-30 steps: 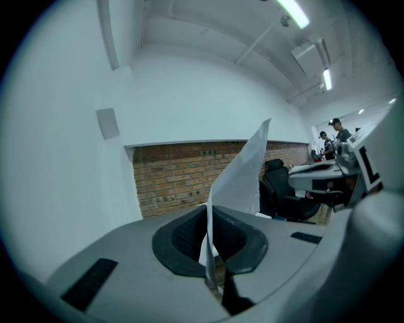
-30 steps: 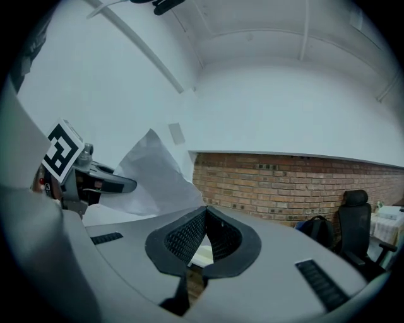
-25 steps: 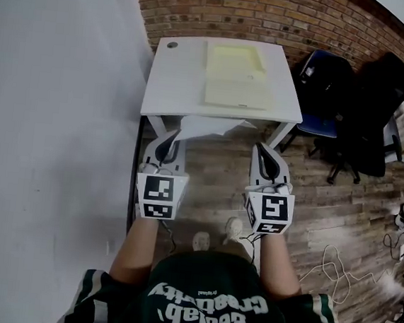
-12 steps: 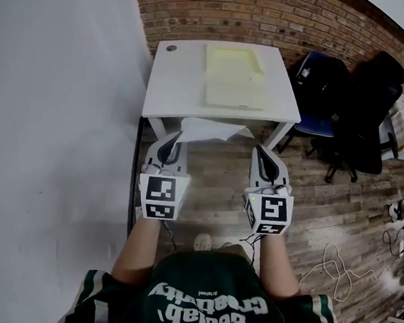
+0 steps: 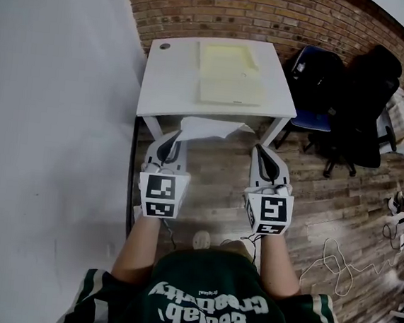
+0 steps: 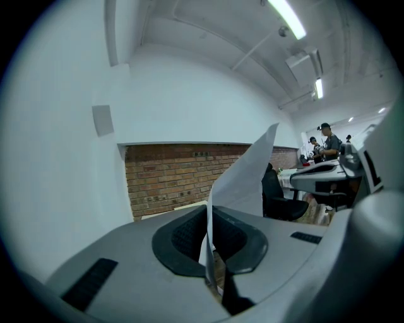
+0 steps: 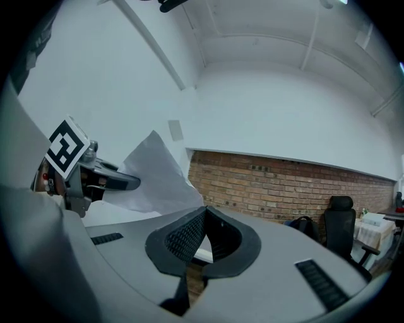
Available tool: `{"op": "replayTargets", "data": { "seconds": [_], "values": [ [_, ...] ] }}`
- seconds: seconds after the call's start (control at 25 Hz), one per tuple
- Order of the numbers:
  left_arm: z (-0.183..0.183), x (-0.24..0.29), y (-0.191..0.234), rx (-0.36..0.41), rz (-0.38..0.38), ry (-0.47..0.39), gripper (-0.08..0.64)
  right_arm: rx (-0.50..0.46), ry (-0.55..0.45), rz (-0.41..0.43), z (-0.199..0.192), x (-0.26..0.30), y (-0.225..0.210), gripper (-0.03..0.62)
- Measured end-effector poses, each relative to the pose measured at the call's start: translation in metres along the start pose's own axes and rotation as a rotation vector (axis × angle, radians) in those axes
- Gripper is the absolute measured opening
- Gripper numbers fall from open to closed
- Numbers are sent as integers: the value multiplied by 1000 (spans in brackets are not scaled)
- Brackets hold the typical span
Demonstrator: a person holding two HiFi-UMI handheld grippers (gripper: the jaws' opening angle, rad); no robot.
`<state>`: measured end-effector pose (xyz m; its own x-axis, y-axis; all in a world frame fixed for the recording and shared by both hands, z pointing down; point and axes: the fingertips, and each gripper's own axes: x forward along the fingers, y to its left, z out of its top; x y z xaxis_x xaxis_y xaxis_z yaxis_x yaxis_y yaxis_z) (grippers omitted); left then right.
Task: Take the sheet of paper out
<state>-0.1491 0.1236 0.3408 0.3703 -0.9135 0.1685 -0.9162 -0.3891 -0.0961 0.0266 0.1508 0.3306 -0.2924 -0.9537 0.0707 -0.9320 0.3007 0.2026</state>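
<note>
- Sheet of paper [image 5: 209,127]: it is off the tabletop [image 5: 167,83], hanging in the air just near of the tabletop's near edge, over the wooden floor [image 5: 206,193].
- My left tongs [image 5: 178,135] are clamped on the sheet. In the left gripper view it runs down between the closed pads and rises above them in a curl.
- My right tongs [image 5: 259,148] are closed as well. The sheet's right edge runs up to their tip, but I cannot tell whether they nip that corner or merely sit beside it.
- Step: the taking-out looks done to me, since the pale yellow folder [image 5: 228,74] lies open and flat at the far middle of the tabletop, well apart from the sheet.
- Next move, as I judge it: carry the sheet clear, or lay it on bare tabletop to the left of the folder. Either way I must hold both hands level so it does not tear or slip.
- Materials: the sheet is thin, white and limp, sagging and creased between my tongs. The folder looks stiffer and matte, the tabletop is smooth white laminate, and the tong pads are dark and ribbed.
</note>
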Motion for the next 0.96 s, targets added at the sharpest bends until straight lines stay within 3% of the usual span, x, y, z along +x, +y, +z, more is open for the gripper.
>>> {"op": "replayTargets", "data": {
  "seconds": [0.96],
  "values": [
    [-1, 10, 3, 2, 9, 11, 2, -12, -21, 8, 1, 9, -3, -6]
  ]
}}
